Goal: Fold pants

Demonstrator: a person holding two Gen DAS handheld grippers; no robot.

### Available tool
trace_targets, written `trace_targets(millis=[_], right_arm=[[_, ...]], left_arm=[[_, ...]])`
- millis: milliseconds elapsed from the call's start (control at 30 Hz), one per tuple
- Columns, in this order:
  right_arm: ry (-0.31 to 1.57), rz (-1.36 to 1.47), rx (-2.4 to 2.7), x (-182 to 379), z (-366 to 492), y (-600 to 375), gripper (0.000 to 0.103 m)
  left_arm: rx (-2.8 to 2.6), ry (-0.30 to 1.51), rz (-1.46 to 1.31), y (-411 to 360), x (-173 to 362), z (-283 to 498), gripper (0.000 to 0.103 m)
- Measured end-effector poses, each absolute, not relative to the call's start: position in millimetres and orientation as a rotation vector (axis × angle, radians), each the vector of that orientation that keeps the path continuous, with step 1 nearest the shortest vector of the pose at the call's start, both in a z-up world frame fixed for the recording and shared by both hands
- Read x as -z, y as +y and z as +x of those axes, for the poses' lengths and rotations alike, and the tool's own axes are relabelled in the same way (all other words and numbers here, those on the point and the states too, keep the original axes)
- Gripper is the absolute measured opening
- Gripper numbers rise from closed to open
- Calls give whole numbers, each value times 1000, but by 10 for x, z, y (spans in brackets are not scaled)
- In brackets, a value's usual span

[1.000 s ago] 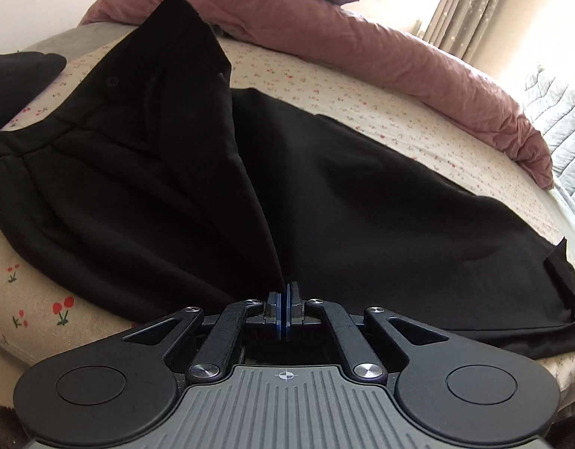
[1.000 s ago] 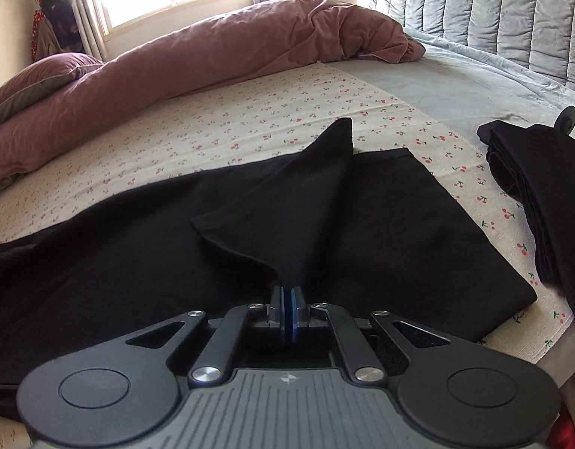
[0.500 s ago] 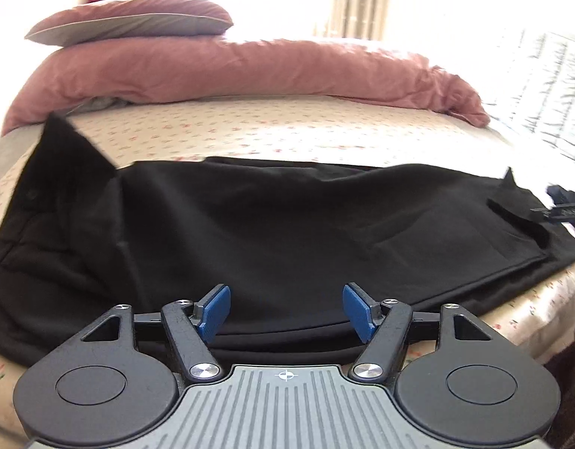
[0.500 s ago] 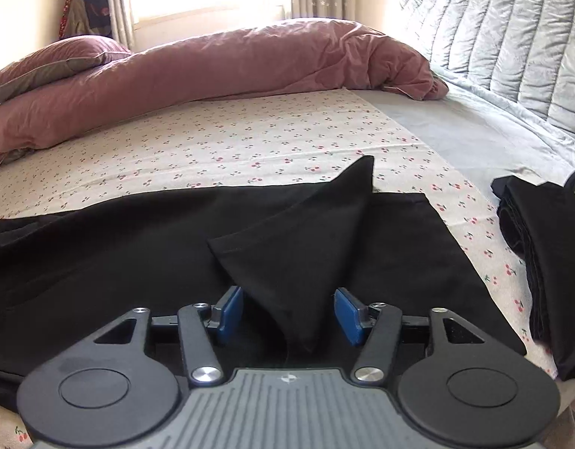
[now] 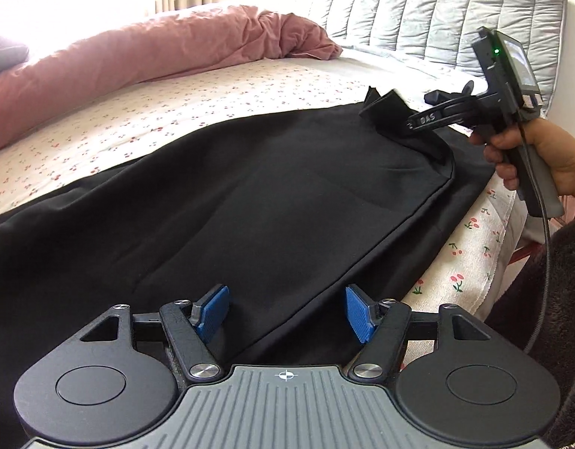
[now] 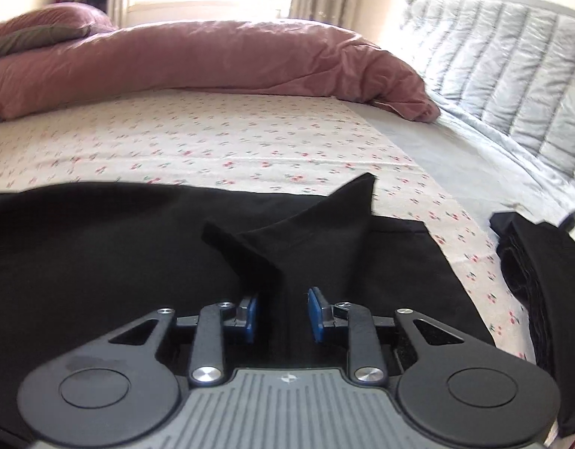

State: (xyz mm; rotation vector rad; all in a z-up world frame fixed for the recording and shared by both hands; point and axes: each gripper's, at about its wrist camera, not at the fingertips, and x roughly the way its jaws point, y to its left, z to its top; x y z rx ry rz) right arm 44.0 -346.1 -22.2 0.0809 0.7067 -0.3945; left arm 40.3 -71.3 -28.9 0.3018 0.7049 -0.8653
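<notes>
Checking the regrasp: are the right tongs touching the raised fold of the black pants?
Cannot tell. In the right wrist view the closing right tongs straddle the black pants, but black cloth hides any gap at the pads.

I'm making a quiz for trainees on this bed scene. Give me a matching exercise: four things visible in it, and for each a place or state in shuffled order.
Things:
1. black pants
2. rumpled pink duvet
3. quilted grey headboard
4. folded black garment pile

Places or states:
A. upright at the head of the bed
B. spread flat on the cherry-print sheet, one corner peaked up
C. bunched along the far side of the bed
D. on the bed beyond the pants' leg end, seen from the right wrist

Pairs: 1-B, 2-C, 3-A, 4-D
</notes>
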Motion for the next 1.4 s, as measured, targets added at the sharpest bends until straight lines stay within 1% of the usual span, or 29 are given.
trace_targets(millis=[33,67,100,133,167,200,267,300,367,467,533,700,733,767,800,833,867,967,1033,1133,1267,1300,1400], right_arm=[[687,153,416,205,352,-3596,23],[663,239,424,198,250,-3749,24],[643,314,419,202,157,-3876,25],[626,395,409,227,68,-4008,25],[611,485,400,268,-25,-4137,28],[597,559,389,310,-98,-4238,29],[551,687,369,379,-230,-4392,29],[527,742,364,404,-279,-4449,33],[488,850,340,455,-335,-4547,34],[479,980,292,554,-325,-4626,34],[485,975,287,552,-280,-4593,34],[513,926,282,543,-61,-4489,35],[510,922,287,530,-46,-4477,35],[507,917,289,519,-33,-4470,33],[511,898,304,506,-11,-4468,21],[515,876,311,490,-4,-4448,11],[519,848,319,469,-2,-4437,9],[476,731,400,280,-140,-4346,6],[453,634,461,129,-296,-4262,6],[495,514,560,1,-428,-4143,5],[614,461,636,107,-593,-4132,4],[631,445,646,142,-618,-4127,0],[644,392,722,212,-680,-4149,0]], left_arm=[[876,698,304,-713,288,424,64],[888,690,306,-731,292,440,59],[901,680,309,-742,301,435,57],[914,667,313,-768,315,431,52],[925,656,317,-776,322,420,45],[937,644,321,-789,329,405,41],[957,627,331,-904,330,414,29],[965,620,333,-929,330,409,27],[973,608,339,-954,337,392,24],[975,600,342,-969,341,393,23],[973,600,336,-972,344,394,22],[974,587,332,-980,357,376,16],[976,583,332,-978,358,369,12],[977,580,329,-979,360,364,10],[975,578,324,-980,363,358,9],[972,576,321,-980,364,354,7],[971,574,318,-969,363,354,4],[970,580,300,-936,330,362,1],[976,578,296,-911,299,355,0],[1005,581,304,-898,271,327,0],[1015,575,359,-954,297,246,0],[1010,575,369,-964,305,236,0],[1008,578,367,-959,301,236,0]])
